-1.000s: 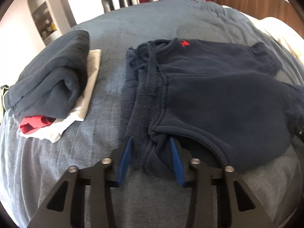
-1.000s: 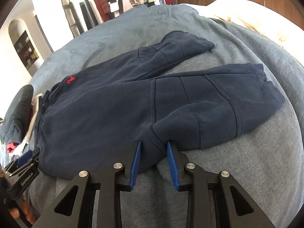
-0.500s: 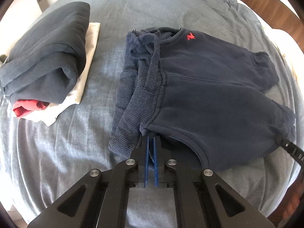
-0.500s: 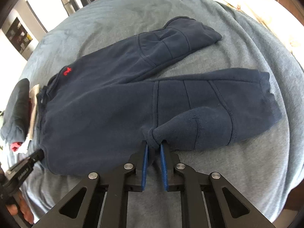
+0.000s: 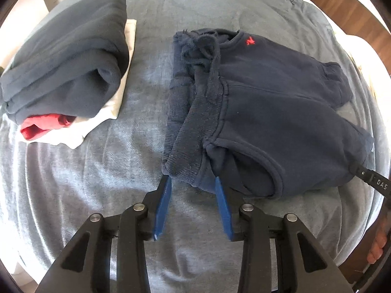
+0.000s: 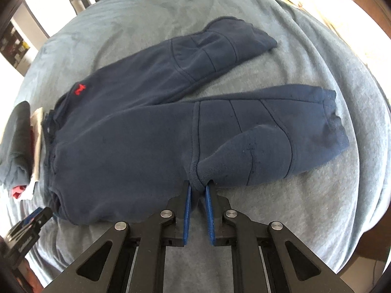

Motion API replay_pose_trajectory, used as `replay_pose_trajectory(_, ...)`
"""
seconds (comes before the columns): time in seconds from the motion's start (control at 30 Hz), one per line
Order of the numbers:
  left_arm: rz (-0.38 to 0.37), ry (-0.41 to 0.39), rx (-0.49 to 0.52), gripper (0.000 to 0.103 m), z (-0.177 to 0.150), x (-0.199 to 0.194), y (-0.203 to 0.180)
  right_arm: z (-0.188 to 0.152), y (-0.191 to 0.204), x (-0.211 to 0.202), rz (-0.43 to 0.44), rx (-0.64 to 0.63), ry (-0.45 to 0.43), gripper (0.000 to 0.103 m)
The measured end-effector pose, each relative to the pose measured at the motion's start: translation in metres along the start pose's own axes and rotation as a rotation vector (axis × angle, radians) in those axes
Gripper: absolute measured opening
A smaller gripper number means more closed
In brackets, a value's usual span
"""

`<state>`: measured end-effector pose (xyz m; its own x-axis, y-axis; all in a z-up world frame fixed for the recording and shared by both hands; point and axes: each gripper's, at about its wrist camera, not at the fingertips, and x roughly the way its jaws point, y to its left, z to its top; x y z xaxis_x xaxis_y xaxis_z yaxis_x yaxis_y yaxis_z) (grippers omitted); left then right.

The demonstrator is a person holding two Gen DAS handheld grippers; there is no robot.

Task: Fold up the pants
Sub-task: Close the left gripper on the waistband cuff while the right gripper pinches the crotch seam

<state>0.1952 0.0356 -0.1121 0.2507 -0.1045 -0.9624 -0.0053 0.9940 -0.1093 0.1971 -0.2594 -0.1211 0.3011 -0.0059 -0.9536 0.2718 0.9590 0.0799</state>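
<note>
Navy sweatpants (image 5: pixel 281 112) with a small red logo lie flat on a grey-blue bed cover, legs spread to the right in the right wrist view (image 6: pixel 146 131). My left gripper (image 5: pixel 193 183) is open, its blue pads straddling the near corner of the ribbed waistband (image 5: pixel 185 156). My right gripper (image 6: pixel 197 188) is shut on a pinch of fabric at the near edge of the front leg, around knee level. The right gripper's tip shows at the far right of the left wrist view (image 5: pixel 371 178); the left gripper shows at the lower left of the right wrist view (image 6: pixel 36 219).
A stack of folded clothes (image 5: pixel 66 61), dark navy over red and white, lies to the left of the waistband. The bed cover (image 5: pixel 97 195) spreads around the pants. A wooden headboard (image 5: pixel 342 2) and a pale pillow lie at the far right.
My left gripper was open a second ago, closed on the waistband corner half a second ago, and has opened again. My right gripper closed on the leg edge and stays shut.
</note>
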Motion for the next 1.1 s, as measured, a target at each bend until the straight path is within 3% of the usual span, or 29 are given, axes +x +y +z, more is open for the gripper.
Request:
replay_pose_trajectory(0.2,-0.049,0.040,-0.130,0.037,0.008,0.022,0.014,0.003,0.007,0.013,-0.030,-0.034,0.035,0.013)
replay_pose_trajectory(0.67,-0.020,0.116,-0.133,0.044,0.020,0.053,0.010,0.011,0.018,0.018,-0.068,-0.042,0.051,0.013)
replay_pose_trajectory(1.1,-0.007,0.139,-0.138,0.034,0.030,0.050,0.005,0.010,0.022,0.014,-0.083,-0.040,0.053,0.013)
